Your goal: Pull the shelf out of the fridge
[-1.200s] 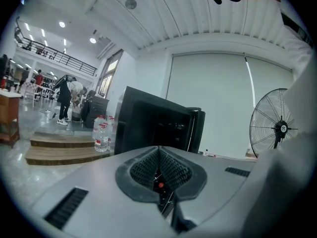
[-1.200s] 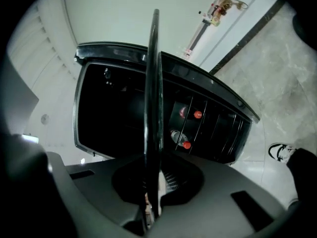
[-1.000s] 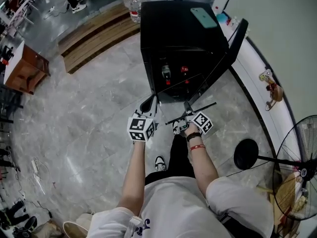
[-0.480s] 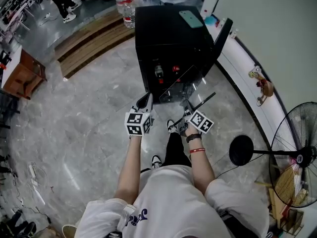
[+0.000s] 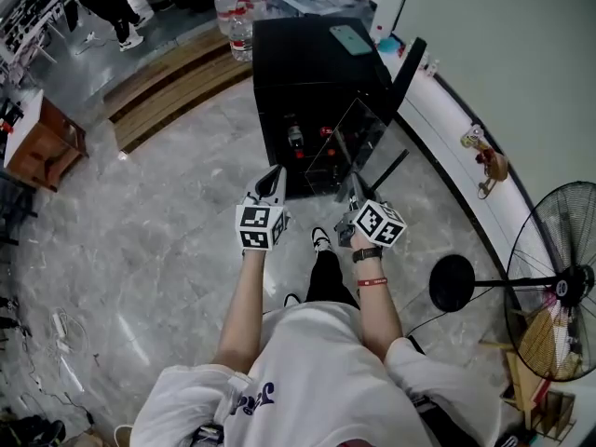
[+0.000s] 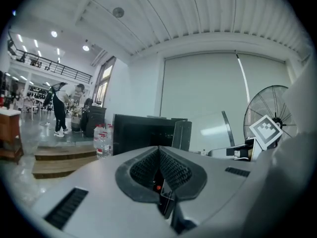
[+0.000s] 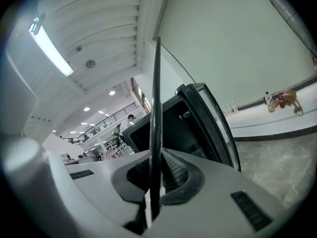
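Observation:
The black mini fridge (image 5: 307, 63) stands on the floor with its door (image 5: 407, 68) swung open to the right; bottles (image 5: 294, 138) show inside. My right gripper (image 5: 352, 189) is shut on the near edge of the glass shelf (image 5: 349, 147), which is outside the fridge and tipped up on edge in front of the opening. In the right gripper view the shelf's dark rim (image 7: 156, 108) runs straight up from the shut gripper (image 7: 157, 155). My left gripper (image 5: 273, 182) hangs to the left of the shelf, apart from it, shut (image 6: 159, 150) on nothing.
A phone (image 5: 352, 38) lies on the fridge top. Water bottles (image 5: 237, 17) and wooden steps (image 5: 168, 73) are behind on the left. A standing fan (image 5: 559, 287) with a round base (image 5: 454, 284) is at the right, by the wall ledge. A wooden cabinet (image 5: 42, 133) is at far left.
Both grippers have risen. The right one rolled, turning the glass shelf from nearly flat to standing on edge. The left gripper stayed shut and empty.

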Available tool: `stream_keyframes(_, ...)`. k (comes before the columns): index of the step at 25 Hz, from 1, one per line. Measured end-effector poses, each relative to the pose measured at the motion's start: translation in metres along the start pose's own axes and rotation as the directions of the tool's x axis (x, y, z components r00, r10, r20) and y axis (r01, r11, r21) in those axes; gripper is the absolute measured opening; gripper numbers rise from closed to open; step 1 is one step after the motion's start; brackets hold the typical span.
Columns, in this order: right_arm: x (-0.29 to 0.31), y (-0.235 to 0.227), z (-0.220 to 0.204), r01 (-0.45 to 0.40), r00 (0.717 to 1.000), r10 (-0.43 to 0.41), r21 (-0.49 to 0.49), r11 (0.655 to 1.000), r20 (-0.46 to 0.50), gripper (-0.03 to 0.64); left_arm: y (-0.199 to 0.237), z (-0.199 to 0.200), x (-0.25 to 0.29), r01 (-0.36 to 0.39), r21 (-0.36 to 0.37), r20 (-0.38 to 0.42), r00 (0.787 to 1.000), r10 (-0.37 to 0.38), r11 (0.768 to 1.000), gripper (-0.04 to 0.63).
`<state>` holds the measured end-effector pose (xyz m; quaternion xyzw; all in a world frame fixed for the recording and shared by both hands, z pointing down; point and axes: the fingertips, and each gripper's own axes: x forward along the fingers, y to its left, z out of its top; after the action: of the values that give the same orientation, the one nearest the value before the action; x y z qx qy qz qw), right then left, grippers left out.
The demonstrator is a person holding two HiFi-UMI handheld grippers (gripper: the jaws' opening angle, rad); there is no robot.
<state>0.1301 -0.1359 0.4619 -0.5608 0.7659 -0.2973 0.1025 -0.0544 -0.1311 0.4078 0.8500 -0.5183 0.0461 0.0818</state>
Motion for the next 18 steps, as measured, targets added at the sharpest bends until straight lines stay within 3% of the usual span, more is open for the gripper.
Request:
stream_keyframes(9,-0.017,0.034,0.025,0.022,0.998,-0.012,-0.155,0.988,0.066,0.025,0.000,0.028,-0.021,-0.034,0.068,0.053,0.998,0.031,0.997,0.018)
stream_keyframes(18,-0.029,0.061,0.055,0.065,0.991,-0.024,-0.320,0.945,0.131,0.025,-0.005,0.044,-0.030,-0.055,0.133,0.084,0.995,0.044,0.990,0.018)
